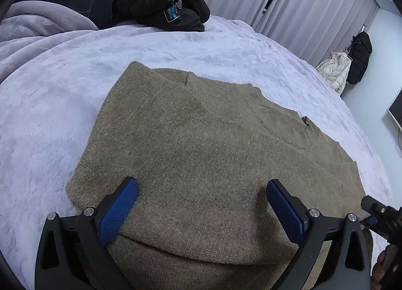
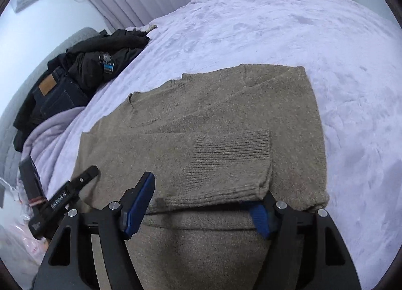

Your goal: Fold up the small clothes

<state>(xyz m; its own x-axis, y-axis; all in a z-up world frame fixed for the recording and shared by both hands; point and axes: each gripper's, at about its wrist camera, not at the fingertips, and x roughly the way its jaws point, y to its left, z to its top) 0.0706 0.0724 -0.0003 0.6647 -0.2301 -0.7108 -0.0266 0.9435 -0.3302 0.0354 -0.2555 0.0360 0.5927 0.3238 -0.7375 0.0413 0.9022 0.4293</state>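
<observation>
The sweater [image 1: 213, 164] runs off the bottom edge in both views. In the right wrist view, the right gripper's [image 2: 203, 202] right fingertip is tucked under a fold, and the lower left clutter is blurred.

thing: sweater [image 1: 201, 154], brown-grey knit with ribbed cuffs and a round neck
state: partly folded, both sleeves laid across the body, hem end turned up over it
pose: flat, neck toward the far side
place: on the bed [image 1: 50, 114], near its front edge
</observation>
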